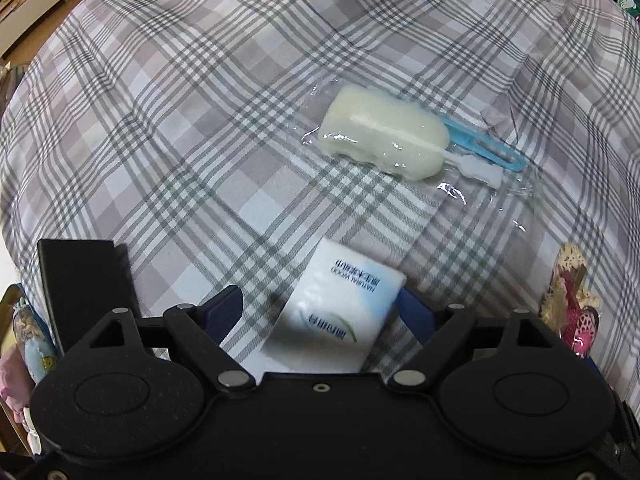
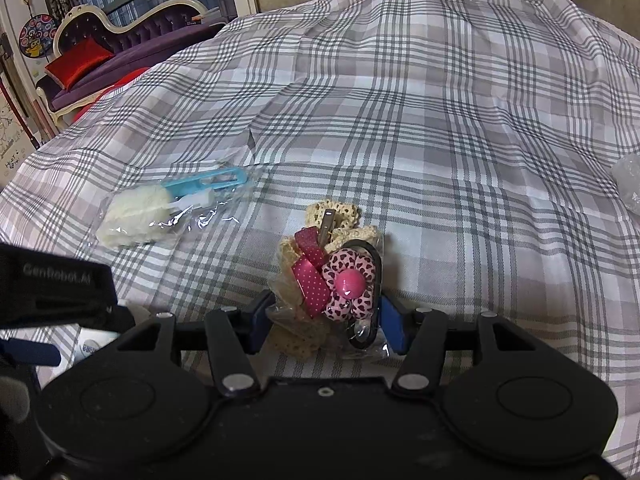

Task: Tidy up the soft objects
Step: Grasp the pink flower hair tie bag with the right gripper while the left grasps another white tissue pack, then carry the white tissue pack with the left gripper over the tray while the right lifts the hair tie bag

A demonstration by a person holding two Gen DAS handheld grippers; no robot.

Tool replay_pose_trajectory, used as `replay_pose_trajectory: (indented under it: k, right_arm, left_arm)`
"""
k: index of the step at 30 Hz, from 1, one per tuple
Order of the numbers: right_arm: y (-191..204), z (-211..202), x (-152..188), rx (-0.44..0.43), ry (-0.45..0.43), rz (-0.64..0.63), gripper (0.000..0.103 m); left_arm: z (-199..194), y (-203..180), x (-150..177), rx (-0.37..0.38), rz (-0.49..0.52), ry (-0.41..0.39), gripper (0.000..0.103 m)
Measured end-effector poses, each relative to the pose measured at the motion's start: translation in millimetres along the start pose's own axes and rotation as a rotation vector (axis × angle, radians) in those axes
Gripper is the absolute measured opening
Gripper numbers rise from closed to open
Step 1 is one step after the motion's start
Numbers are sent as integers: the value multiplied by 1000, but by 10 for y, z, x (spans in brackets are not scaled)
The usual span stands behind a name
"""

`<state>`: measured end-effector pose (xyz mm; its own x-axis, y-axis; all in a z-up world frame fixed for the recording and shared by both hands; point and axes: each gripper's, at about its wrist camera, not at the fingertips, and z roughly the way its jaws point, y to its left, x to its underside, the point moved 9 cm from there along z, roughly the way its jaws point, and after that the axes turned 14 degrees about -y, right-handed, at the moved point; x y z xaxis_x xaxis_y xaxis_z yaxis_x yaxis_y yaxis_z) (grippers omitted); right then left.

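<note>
Here, the left gripper (image 1: 320,312) sits with its blue fingers spread wide; a white tissue pack (image 1: 336,312) lies between them at the bottom centre of the left wrist view, touching the right finger and clear of the left one, so it is not squeezed. Upside-down print on the pack reads "NATURAL WOOD" beside other characters too small to read. Up and to the right of it, a clear plastic bag (image 1: 460,192) lies on the plaid bedspread (image 1: 200,120) and holds a pale yellow sponge brush (image 1: 384,136) with a light blue handle and a small white brush.

In the right wrist view, the right gripper (image 2: 324,316) is clenched on a bagged hair accessory (image 2: 332,276): cream crochet lace, red dotted ribbon and a pink heart-print flower inside clear wrap, at the lower centre. At the left edge, a black housing (image 2: 56,288) bears the lettering "GenRobot.AI".
</note>
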<state>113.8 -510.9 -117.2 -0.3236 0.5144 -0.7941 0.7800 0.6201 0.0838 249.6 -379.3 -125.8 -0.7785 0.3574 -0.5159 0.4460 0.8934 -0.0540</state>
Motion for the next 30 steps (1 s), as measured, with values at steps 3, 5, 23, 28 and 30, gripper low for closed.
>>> replay_pose_trajectory:
  k: [3, 5, 23, 28, 30]
  right_arm:
    - [-1, 7, 4, -4, 4, 5, 57]
    - [-8, 18, 8, -5, 5, 11, 57]
    - [32, 30, 40, 15, -26, -23, 56]
    - [51, 35, 46, 29, -29, -52, 56]
    - [71, 43, 56, 38, -24, -78, 56]
  left_arm:
    - [82, -38, 18, 14, 9, 22, 83]
    - [142, -58, 63, 33, 10, 50, 81]
    - [-355, 142, 103, 14, 66, -58, 53]
    - [-646, 313, 139, 24, 50, -87, 53]
    - [-750, 399, 174, 15, 54, -102, 53]
